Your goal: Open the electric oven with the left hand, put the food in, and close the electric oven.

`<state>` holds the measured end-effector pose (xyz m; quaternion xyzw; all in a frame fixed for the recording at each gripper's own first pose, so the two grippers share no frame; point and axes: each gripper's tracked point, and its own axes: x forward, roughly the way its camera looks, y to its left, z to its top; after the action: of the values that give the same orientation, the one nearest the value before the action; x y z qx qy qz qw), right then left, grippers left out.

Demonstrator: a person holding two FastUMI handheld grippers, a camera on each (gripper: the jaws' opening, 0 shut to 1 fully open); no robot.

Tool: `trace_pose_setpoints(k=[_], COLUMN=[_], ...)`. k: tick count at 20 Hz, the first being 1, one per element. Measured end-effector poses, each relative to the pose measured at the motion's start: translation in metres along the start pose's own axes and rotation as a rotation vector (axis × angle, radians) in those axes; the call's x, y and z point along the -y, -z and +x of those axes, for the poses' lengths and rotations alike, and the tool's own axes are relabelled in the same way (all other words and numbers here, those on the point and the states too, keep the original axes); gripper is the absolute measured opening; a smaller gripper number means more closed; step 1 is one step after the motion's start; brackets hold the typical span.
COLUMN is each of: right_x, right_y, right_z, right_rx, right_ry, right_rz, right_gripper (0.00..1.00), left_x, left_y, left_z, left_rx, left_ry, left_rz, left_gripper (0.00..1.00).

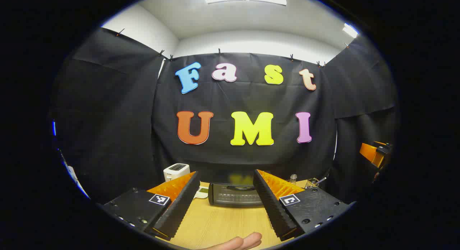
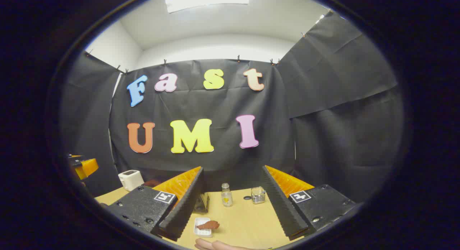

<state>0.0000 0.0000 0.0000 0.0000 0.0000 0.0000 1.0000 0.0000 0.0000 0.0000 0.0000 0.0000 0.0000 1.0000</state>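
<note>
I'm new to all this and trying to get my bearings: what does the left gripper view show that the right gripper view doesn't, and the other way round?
Left gripper view: the black electric oven, door shut, seen between the open left gripper.

Right gripper view: the reddish-brown food on a small white tray, a small bottle and a glass jar, beyond the open right gripper.

Shared: the wooden table, a white toaster and the black cloth wall.
</note>
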Motion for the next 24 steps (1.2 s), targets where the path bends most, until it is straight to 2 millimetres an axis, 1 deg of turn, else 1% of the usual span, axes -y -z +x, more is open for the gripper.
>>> trace_pose_setpoints(k=[3, 4, 6, 8, 11, 13, 14, 15, 16, 17, 18, 19, 20, 21, 24], right_x=[0.005, 0.007, 0.013, 0.021, 0.037, 0.040, 0.040, 0.040, 0.038, 0.036, 0.034, 0.032, 0.032, 0.035, 0.041], right_y=[0.003, 0.002, 0.003, 0.009, 0.011, 0.012, 0.013, 0.015, 0.017, 0.020, 0.024, 0.030, 0.034, 0.038, 0.038], right_z=[0.001, 0.002, 0.008, 0.015, 0.029, 0.039, 0.044, 0.049, 0.054, 0.058, 0.063, 0.068, 0.073, 0.077, 0.091], right_rx=[0.005, 0.011, 0.025, 0.033, 0.055, 0.070, 0.072, 0.069, 0.067, 0.061, 0.051, 0.040, 0.028, 0.021, 0.030], right_ry=[-0.015, -0.015, -0.014, -0.012, 0.008, 0.013, 0.012, 0.010, 0.003, -0.007, -0.019, -0.031, -0.036, -0.038, -0.028], right_rz=[0.011, 0.012, 0.009, 0.004, 0.025, 0.014, 0.004, -0.003, -0.001, 0.005, 0.013, 0.019, 0.024, 0.027, 0.003], right_gripper=[0.96, 0.96, 0.96, 0.96, 0.96, 0.96, 0.95, 1.00, 1.00, 0.96, 0.96, 1.00, 1.00, 0.96, 0.96], left_x=[0.002, 0.003, 0.007, 0.012, 0.014, 0.015, 0.020, 0.027, 0.031, 0.035, 0.037, 0.040, 0.044, 0.048, 0.054], left_y=[0.006, 0.006, 0.008, 0.013, 0.017, 0.025, 0.030, 0.034, 0.040, 0.046, 0.053, 0.064, 0.073, 0.083, 0.118], left_z=[0.002, 0.004, 0.009, 0.016, 0.036, 0.057, 0.069, 0.082, 0.096, 0.110, 0.126, 0.143, 0.160, 0.178, 0.226], left_rx=[-0.007, -0.003, 0.005, 0.004, 0.011, -0.006, -0.020, -0.030, -0.042, -0.056, -0.074, -0.096, -0.118, -0.142, -0.227], left_ry=[0.011, 0.014, 0.031, 0.056, 0.072, 0.066, 0.079, 0.097, 0.112, 0.118, 0.119, 0.120, 0.125, 0.130, 0.123], left_rz=[0.017, 0.021, 0.019, 0.003, -0.001, 0.000, 0.000, -0.004, -0.011, -0.016, -0.017, -0.008, 0.006, 0.017, 0.052], left_gripper=[0.95, 0.95, 0.95, 0.95, 0.95, 0.95, 0.95, 0.95, 0.95, 0.95, 0.95, 0.95, 0.95, 0.95, 0.95])
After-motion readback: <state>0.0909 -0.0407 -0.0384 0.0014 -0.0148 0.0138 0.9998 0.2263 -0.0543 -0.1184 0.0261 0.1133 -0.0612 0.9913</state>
